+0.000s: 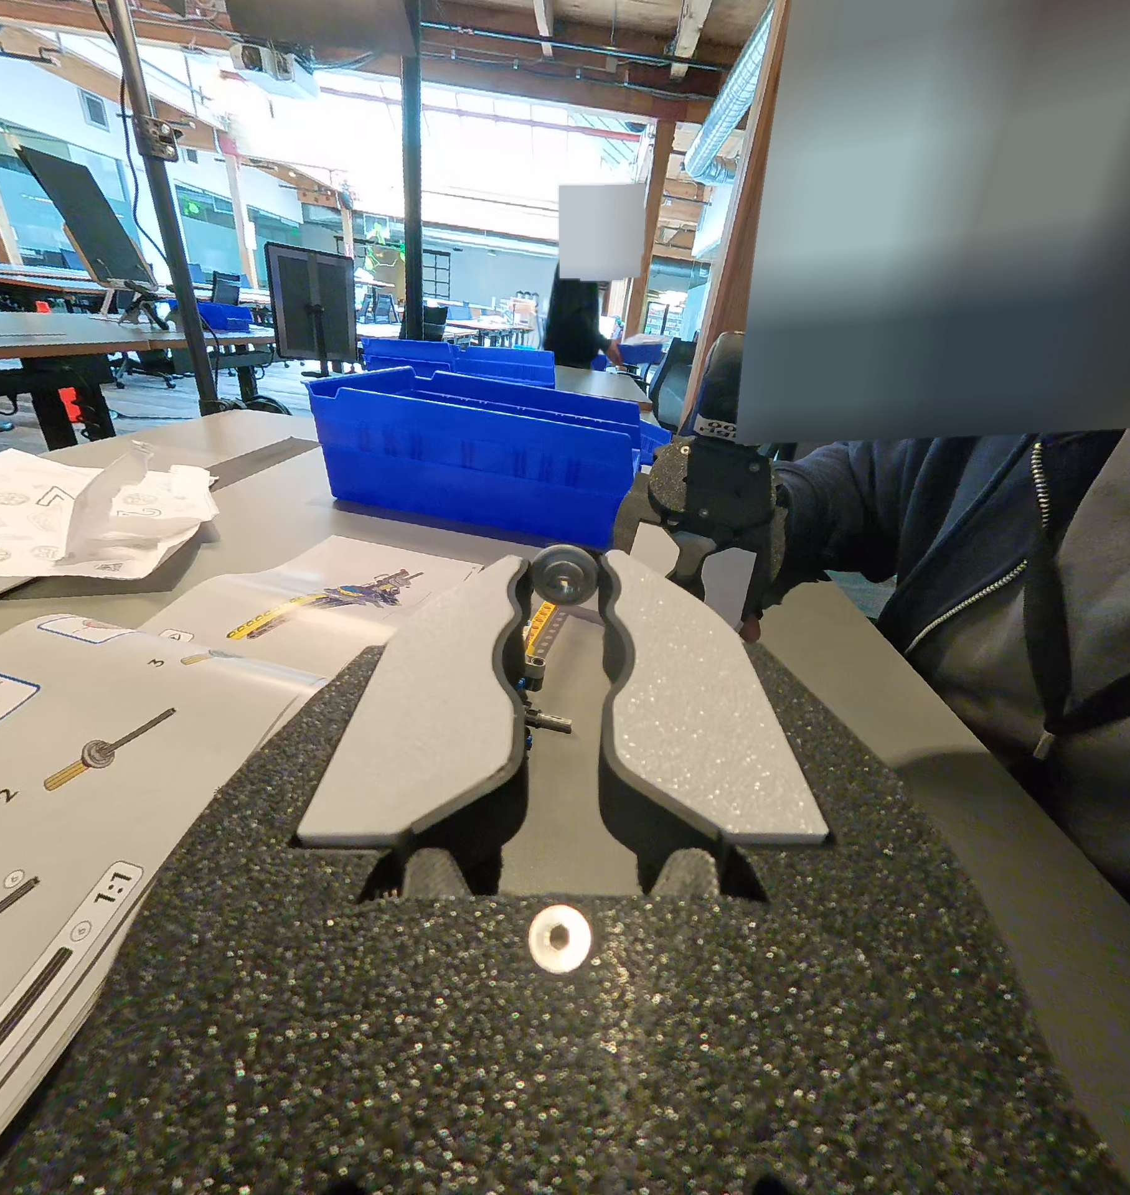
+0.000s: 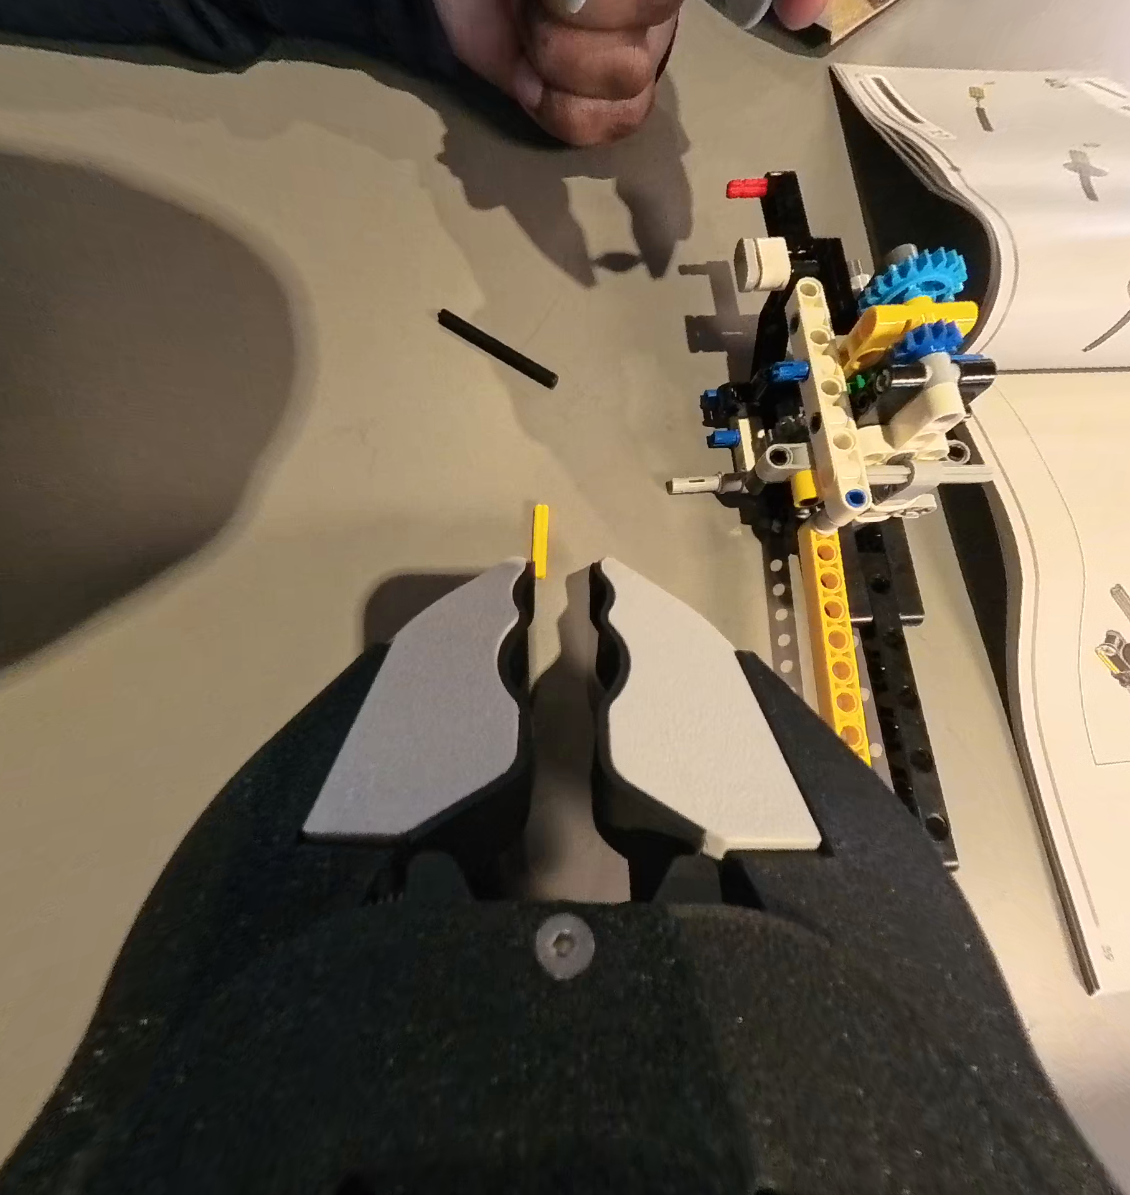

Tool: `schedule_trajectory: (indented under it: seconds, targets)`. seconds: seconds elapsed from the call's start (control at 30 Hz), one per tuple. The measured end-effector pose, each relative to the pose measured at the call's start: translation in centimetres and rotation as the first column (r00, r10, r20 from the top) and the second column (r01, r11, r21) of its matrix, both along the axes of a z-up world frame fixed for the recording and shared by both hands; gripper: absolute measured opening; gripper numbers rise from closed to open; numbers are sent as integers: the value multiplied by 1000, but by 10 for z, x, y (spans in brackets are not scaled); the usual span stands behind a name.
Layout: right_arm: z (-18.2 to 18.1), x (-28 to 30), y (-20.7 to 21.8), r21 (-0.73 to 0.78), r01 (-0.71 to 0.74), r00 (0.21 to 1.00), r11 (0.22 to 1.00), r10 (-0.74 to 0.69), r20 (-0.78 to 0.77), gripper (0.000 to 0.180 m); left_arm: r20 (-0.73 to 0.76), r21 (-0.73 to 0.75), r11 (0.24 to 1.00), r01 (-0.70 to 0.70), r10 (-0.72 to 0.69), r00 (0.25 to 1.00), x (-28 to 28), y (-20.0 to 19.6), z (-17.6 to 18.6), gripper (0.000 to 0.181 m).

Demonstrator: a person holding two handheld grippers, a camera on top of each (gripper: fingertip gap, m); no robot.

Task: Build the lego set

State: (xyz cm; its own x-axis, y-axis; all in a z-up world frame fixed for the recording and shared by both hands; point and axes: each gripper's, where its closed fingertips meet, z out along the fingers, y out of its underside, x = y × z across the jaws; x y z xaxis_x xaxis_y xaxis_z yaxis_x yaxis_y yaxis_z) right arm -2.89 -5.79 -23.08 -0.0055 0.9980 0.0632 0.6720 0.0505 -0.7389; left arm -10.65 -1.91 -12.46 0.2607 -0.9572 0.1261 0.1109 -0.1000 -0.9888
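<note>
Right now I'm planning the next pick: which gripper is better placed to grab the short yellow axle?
Right gripper: it's open, with the yellow axle lying on the table just off its fingertips. The left gripper already pinches a grey wheel.

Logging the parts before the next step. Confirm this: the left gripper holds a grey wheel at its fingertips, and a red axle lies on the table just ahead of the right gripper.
Not quite. The axle ahead of the right gripper is yellow, not red, as the right wrist view shows. The left gripper does hold the grey wheel at its fingertips, seen in the left wrist view.

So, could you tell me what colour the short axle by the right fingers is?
Yellow axle; right wrist view shows it best.
</note>
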Motion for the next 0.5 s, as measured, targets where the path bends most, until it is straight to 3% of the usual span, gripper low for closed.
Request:
schedule_trajectory:
  seconds: [0.5]
  targets:
    - [-7, -2, -5, 10, -30, 998, 999, 30, 49, 12, -7, 1, 1000, 5, -5, 1000, 1, -1, -1, 20]
